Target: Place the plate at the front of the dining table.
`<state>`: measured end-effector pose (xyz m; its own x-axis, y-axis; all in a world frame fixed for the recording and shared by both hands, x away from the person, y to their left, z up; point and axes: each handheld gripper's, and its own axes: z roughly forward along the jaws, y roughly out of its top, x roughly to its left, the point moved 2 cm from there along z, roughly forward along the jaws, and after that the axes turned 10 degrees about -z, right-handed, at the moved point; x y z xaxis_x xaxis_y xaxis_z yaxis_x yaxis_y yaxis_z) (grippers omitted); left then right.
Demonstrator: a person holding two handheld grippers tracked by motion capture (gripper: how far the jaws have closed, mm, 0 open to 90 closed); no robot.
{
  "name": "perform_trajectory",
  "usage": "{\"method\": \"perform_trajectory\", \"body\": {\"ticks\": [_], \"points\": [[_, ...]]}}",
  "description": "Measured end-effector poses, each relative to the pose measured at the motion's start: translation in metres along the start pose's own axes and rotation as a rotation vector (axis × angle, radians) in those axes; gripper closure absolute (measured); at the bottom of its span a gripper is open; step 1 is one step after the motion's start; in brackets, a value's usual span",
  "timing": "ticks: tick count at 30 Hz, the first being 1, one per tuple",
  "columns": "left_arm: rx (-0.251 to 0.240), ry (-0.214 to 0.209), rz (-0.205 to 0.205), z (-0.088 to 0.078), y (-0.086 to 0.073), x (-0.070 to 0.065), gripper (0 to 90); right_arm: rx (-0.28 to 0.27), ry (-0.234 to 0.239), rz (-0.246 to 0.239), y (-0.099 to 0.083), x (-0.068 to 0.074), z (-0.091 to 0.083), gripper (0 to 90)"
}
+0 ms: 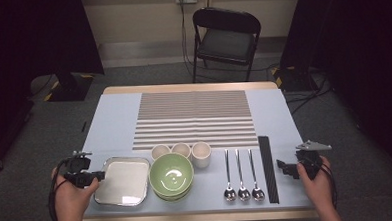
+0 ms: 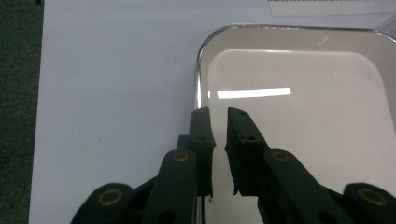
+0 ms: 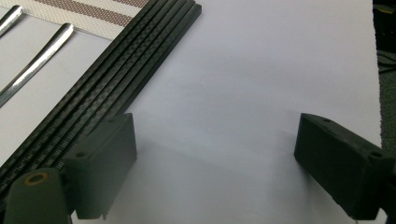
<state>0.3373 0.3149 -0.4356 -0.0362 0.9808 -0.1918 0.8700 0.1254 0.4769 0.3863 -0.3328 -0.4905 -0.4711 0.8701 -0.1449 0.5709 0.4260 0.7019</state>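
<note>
Two hand-held grippers work near the table's front edge. The left hand-held gripper (image 2: 219, 121) pinches the left rim of the steel tray (image 2: 299, 60), which lies by the front left corner. The right hand-held gripper (image 3: 215, 158), jaws spread wide, sits beside the black chopsticks (image 3: 116, 74) near the right edge.

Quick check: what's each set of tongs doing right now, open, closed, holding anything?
Left tongs: nearly closed astride the tray rim; whether the pads press it cannot be told.
Right tongs: wide open, holding nothing, beside the chopsticks.
</note>
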Motion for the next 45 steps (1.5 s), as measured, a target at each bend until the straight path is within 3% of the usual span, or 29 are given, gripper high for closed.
{"method": "perform_trajectory", "body": {"ticks": [7, 9, 11, 15, 17, 20, 26, 33, 39, 45], "points": [[-0.003, -0.025, -0.002, -0.001, -0.002, 0.004, 75.8, 0.002, 0.001, 0.000, 0.000, 0.000, 0.000, 12.0], [0.018, 0.008, 0.001, 0.000, -0.003, 0.007, 73.6, 0.001, 0.000, 0.000, 0.000, 0.000, 0.000, 12.0], [0.033, -0.016, -0.020, 0.002, -0.004, 0.009, 73.6, 0.001, 0.000, 0.001, 0.000, 0.000, 0.000, 12.0], [0.057, -0.016, -0.039, 0.008, -0.005, 0.011, 84.1, 0.002, 0.001, 0.001, 0.000, 0.000, 0.000, 12.0], [0.071, -0.025, -0.067, 0.008, -0.004, 0.012, 84.4, 0.001, 0.000, 0.001, 0.000, 0.000, 0.000, 12.0], [0.091, -0.036, -0.063, 0.008, -0.002, 0.014, 84.7, 0.002, 0.000, 0.001, 0.000, 0.000, 0.000, 12.0], [0.088, -0.042, -0.092, 0.005, 0.000, 0.014, 86.5, 0.002, 0.000, 0.001, 0.000, 0.000, 0.000, 12.0], [0.096, -0.041, -0.091, 0.005, 0.001, 0.014, 86.6, 0.002, 0.003, 0.000, 0.000, 0.000, 0.000, 11.9], [0.086, -0.004, -0.070, 0.001, 0.003, 0.008, 88.3, 0.004, 0.005, 0.003, 0.000, 0.000, 0.000, 12.0], [0.076, -0.029, -0.087, -0.002, 0.004, 0.011, 88.5, 0.003, 0.003, 0.001, 0.000, 0.000, 0.000, 11.9]]}}
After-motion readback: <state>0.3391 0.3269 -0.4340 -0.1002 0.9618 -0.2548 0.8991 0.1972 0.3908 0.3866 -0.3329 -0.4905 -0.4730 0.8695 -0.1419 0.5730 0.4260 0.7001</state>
